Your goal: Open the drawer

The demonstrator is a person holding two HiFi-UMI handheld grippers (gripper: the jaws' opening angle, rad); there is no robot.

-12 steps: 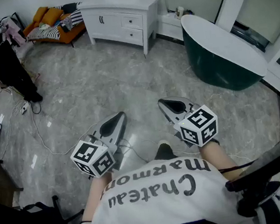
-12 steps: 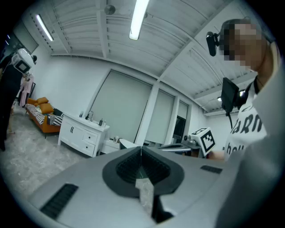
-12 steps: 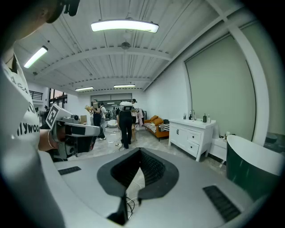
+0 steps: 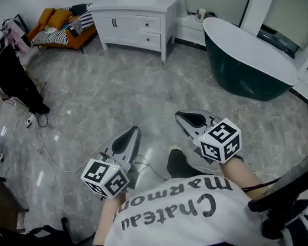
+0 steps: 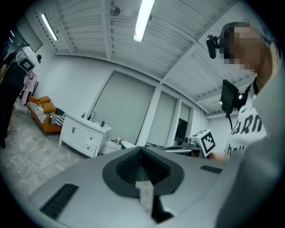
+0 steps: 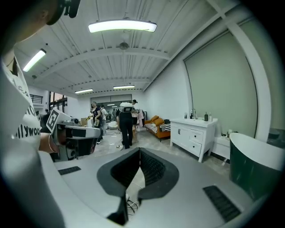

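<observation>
A white cabinet [image 4: 136,22] with two drawers [image 4: 148,24] on its right side stands far across the grey floor, with bottles on its top. It also shows small in the left gripper view as the cabinet [image 5: 83,136] and in the right gripper view as the cabinet [image 6: 195,136]. My left gripper [image 4: 132,132] and right gripper [image 4: 184,116] are held close in front of the person's white shirt, well away from the cabinet. Both point toward it. The left gripper [image 5: 141,150] and the right gripper [image 6: 139,152] have their jaws together with nothing between them.
A dark green bathtub [image 4: 245,61] stands right of the cabinet. An orange sofa [image 4: 55,25] is at the back left. A person in black [image 4: 12,76] stands at the left, with cables [image 4: 45,152] on the floor nearby. Black gear [image 4: 285,190] sits at the lower right.
The person's dark shoe has stepped forward between the grippers. The left gripper sits slightly lower in the picture. Both grippers remain shut.
</observation>
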